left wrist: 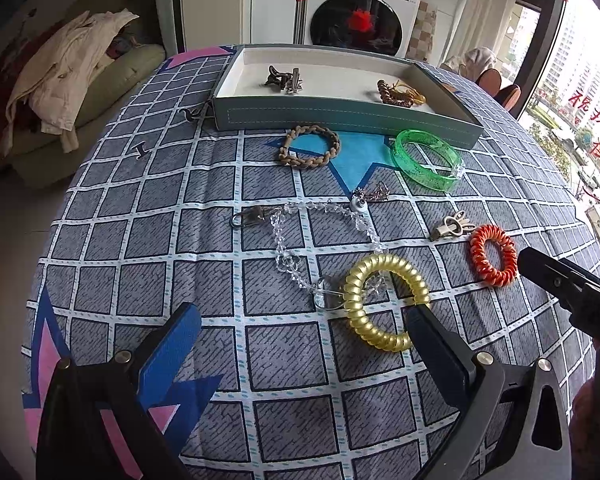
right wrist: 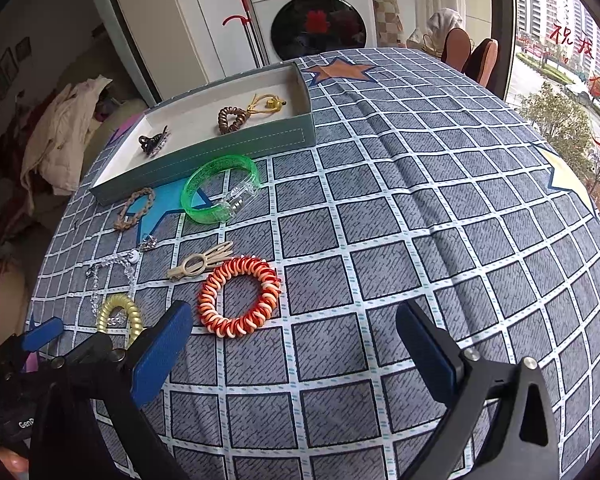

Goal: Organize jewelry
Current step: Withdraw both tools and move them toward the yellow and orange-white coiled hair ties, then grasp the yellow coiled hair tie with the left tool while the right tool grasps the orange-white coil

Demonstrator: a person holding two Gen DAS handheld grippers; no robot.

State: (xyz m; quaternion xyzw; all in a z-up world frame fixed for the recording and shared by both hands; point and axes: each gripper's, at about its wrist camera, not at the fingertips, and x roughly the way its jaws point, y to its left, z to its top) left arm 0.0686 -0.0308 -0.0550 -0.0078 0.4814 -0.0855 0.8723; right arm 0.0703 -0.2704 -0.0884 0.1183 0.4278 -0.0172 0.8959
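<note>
Lining up on loose hair ties, tray [left wrist: 340, 118] waiting.
Left gripper [left wrist: 304, 322] wide open, empty, by gold coil tie [left wrist: 380, 304]; right gripper [right wrist: 294, 322] wide, empty, near orange coil tie [right wrist: 239, 295]. Next: close, lift.

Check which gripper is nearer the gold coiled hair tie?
Left. The left gripper has one finger right beside the gold coiled hair tie; the right gripper hovers further off, by the orange one.

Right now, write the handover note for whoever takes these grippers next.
Left gripper: open, empty, low over the gold coil tie.
Right gripper: open, empty, near the orange coil tie.
Done: dark claw clip, brown coil tie and yellow tie lie in the tray.
Left on the cloth: braided band, green bangle, crystal strand, beige clip, both coil ties.
</note>
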